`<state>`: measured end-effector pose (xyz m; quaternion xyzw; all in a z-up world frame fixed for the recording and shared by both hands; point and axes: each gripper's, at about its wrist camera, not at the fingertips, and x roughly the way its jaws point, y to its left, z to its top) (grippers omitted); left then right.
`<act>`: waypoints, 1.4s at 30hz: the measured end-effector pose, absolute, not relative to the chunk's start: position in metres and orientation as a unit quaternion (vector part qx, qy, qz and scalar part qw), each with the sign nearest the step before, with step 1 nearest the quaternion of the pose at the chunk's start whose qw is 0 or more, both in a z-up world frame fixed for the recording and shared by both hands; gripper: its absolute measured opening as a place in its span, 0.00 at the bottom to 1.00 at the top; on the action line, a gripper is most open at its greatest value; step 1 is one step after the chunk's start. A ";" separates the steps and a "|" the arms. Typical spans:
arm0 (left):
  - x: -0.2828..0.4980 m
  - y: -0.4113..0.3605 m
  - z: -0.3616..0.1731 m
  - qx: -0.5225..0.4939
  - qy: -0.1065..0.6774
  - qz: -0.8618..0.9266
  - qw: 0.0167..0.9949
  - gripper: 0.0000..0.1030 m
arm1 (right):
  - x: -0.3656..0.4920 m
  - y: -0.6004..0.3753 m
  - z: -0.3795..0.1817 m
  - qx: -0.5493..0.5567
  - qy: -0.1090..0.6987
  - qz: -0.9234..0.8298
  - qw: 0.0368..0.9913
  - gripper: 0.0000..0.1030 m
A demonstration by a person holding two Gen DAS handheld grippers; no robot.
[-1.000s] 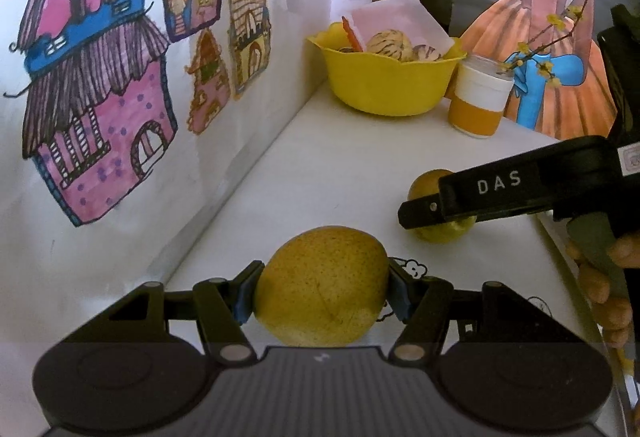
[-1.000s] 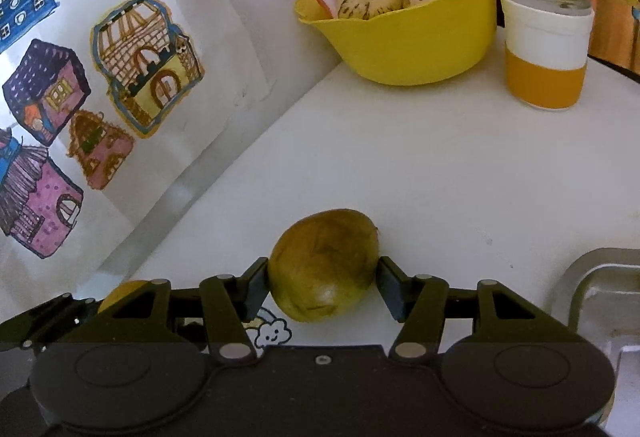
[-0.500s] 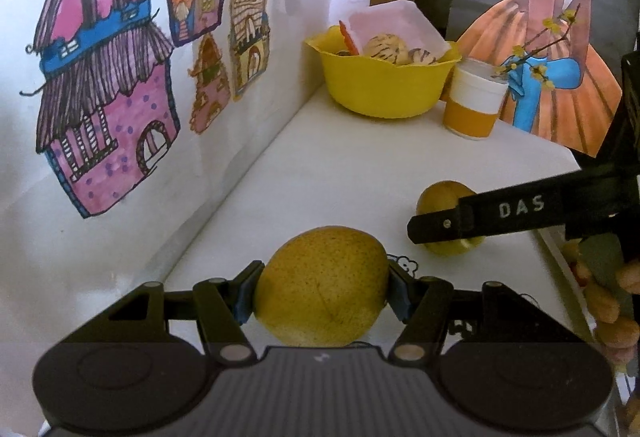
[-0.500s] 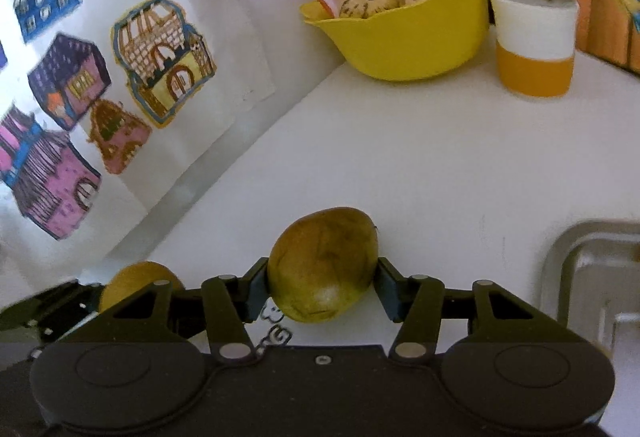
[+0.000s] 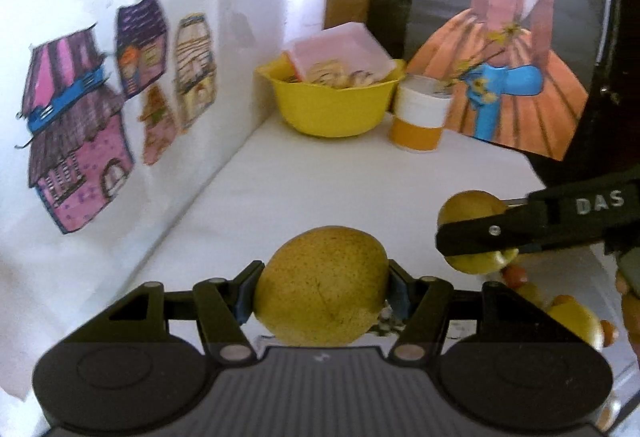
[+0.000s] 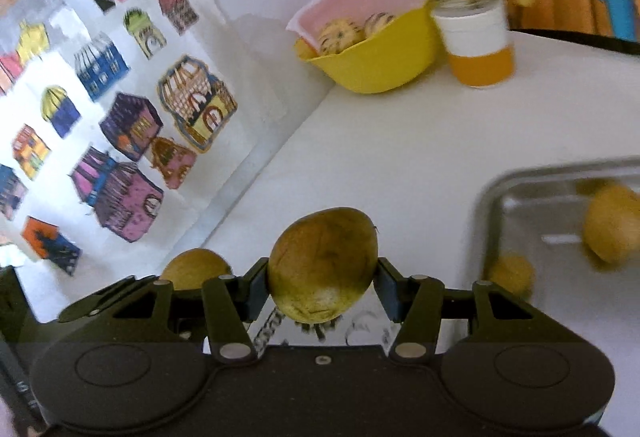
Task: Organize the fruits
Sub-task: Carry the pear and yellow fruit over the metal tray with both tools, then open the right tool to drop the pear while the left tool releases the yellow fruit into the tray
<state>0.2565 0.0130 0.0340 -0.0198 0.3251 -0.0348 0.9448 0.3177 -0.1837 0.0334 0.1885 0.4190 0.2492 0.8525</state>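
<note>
Round yellow speckled fruit (image 5: 322, 285) squeezed between the left gripper's (image 5: 322, 287) fingers, darker green-brown fruit (image 6: 323, 264) squeezed between the right gripper's (image 6: 322, 287) fingers, two more yellow fruits (image 6: 610, 223) in the tray (image 6: 494, 193) to its right

both views are bright, lit by soft daylight that washes the white surface (image 5: 320, 173) pale. fisheye bending curves the edges and leaves black corners. motion blur smears the wall drawings (image 6: 120, 141), the yellow bowl (image 6: 372, 65) and the metal tray (image 6: 560, 221), whose fruit looks smudged. shadows are faint.
</note>
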 end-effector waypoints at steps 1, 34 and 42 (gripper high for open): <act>0.254 0.006 0.036 -0.019 0.323 -0.042 0.945 0.65 | 0.314 -0.193 0.037 0.197 0.418 0.248 0.852 0.55; 0.172 -0.168 0.019 0.111 0.307 -0.242 0.914 0.66 | 0.153 -0.343 0.015 0.120 0.364 0.150 0.912 0.55; 0.168 -0.168 0.018 0.125 0.307 -0.253 0.909 0.70 | 0.144 -0.337 0.004 0.113 0.353 0.144 0.917 0.56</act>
